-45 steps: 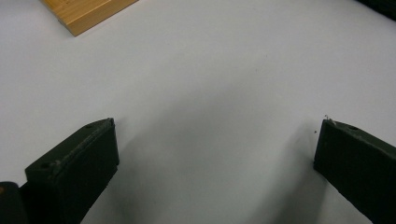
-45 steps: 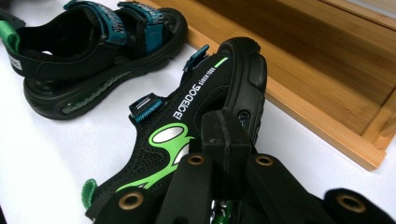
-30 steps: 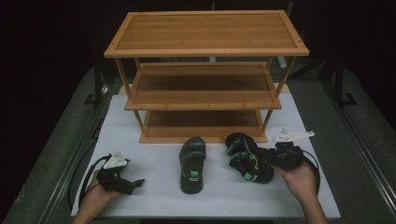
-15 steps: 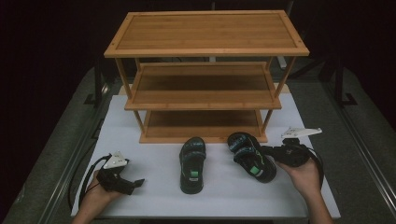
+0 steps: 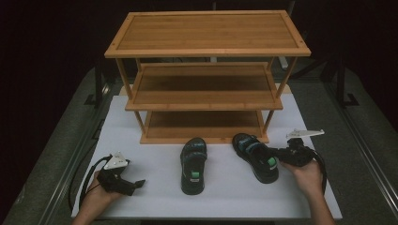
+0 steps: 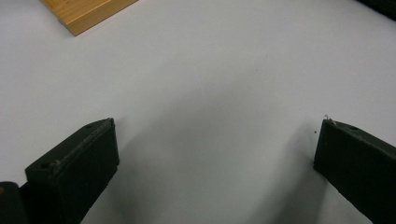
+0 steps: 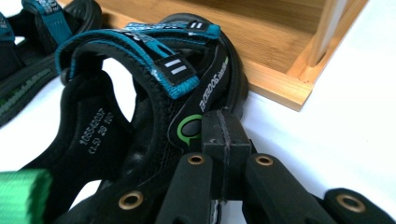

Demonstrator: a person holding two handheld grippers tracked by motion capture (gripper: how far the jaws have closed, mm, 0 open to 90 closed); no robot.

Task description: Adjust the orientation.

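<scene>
Two black sandals with teal straps lie on the white table in front of a bamboo shoe rack (image 5: 206, 98). The left sandal (image 5: 193, 165) points toward the rack. The right sandal (image 5: 257, 161) lies angled, sole down, with my right gripper (image 5: 279, 157) at its outer side. In the right gripper view the jaws (image 7: 223, 126) are pressed together on the side edge of this sandal (image 7: 154, 107), beside its green logo. My left gripper (image 5: 137, 183) rests low on the table at the front left, its jaws (image 6: 215, 154) wide apart with nothing between them.
The rack has three shelves, all bare, and its bottom shelf (image 7: 280, 70) sits just behind the right sandal. The other sandal (image 7: 28, 46) lies to the left in the right gripper view. A rack corner (image 6: 84, 14) lies ahead of the left gripper. Dark floor surrounds the white table (image 5: 155, 140).
My right gripper came down and moved right with the right sandal, which was tilted up and now lies flat on the table. The left gripper and left sandal stayed still.
</scene>
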